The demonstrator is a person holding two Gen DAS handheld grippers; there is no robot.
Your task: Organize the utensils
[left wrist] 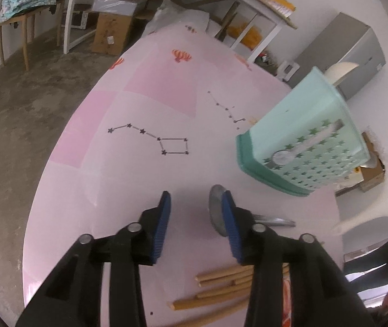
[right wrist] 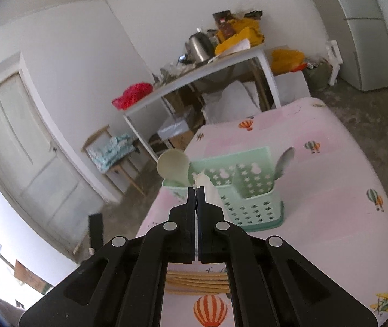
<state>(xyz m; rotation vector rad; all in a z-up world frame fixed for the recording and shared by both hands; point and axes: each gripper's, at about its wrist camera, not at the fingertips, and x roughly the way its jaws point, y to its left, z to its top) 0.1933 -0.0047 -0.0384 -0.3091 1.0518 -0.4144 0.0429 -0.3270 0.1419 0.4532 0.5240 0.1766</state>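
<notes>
Nearest, chopsticks (left wrist: 221,286) loose on the table (left wrist: 128,179), not yet sorted, beside a metal spoon (left wrist: 217,209) lying flat just behind the wide-spread left gripper (left wrist: 195,201). Right gripper (right wrist: 196,190) pinched on a thin white utensil (right wrist: 203,184), its end just at the caddy (right wrist: 248,199) rim. Already standing in the caddy: a cream spoon (right wrist: 173,164) and a metal one (right wrist: 285,162). Partly done, by the look; the white piece, the flat spoon and chopsticks still to go in.
</notes>
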